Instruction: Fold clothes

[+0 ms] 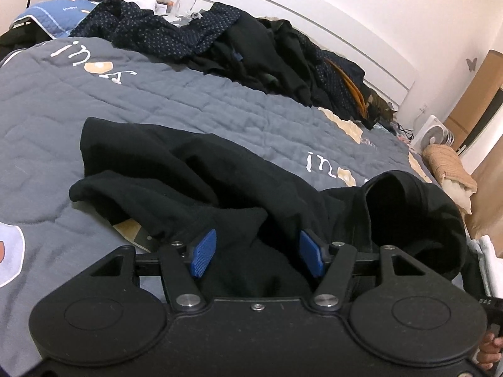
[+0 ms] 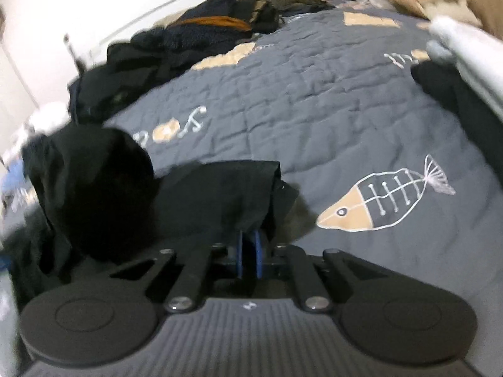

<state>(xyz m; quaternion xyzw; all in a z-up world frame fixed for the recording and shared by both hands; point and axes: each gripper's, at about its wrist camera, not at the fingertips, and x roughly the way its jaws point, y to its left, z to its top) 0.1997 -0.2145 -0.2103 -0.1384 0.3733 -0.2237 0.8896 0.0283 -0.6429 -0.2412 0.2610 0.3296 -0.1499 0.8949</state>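
The left gripper [image 1: 257, 253] holds its blue pads apart over the black garment [image 1: 195, 172] on the grey quilt [image 1: 94, 100] — gripping nothing. The right gripper [image 2: 249, 249] has its pads pressed together, pinching the garment's edge — fabric draped over them.

Two grippers were in view, the left gripper [image 1: 257, 253] and the right gripper [image 2: 249, 246], each with two blue-padded fingers [image 1: 204, 253]. One black garment [image 1: 195, 172] lay on one bed [image 1: 63, 119]. One heap of dark clothes [image 1: 239, 47] sat along the far side. One white fan [image 1: 435, 135] stood beyond. One fish-skeleton print [image 2: 383, 199] showed.
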